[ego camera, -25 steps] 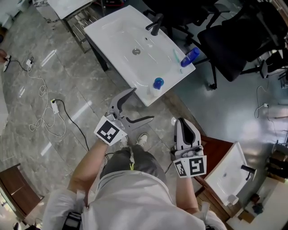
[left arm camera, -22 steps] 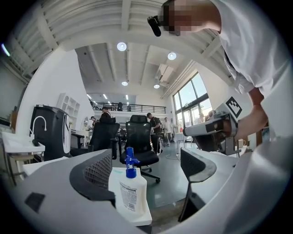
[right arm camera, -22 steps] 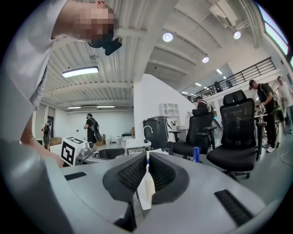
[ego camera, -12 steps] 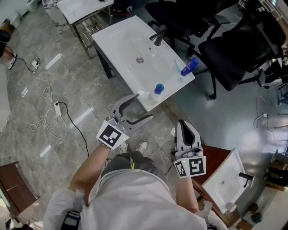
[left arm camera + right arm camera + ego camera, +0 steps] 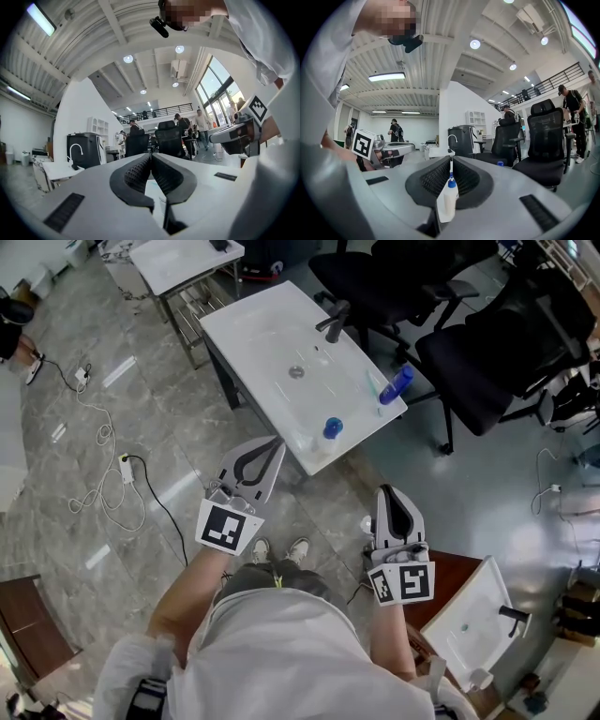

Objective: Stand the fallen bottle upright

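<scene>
- Two grippers are in view, neither on anything. The left gripper (image 5: 272, 442) has its jaws pressed together with nothing between them. The right gripper (image 5: 392, 491) likewise has its tips meeting on nothing.
- The fallen bottle (image 5: 397, 385), blue, lies on its side at the right edge of the white sink counter (image 5: 253, 324), upper centre of the head view.
- A second, blue-capped bottle (image 5: 332, 428) stands upright near the counter's front edge. It shows through the opening behind the right jaws only because it sits in line with them, well apart.
- Both grippers are held level in front of the person, lower in frame and well apart from the counter. This is judged an approach posture, with the task not yet begun.
- The jaws will need to part before any reach for the fallen bottle.
</scene>
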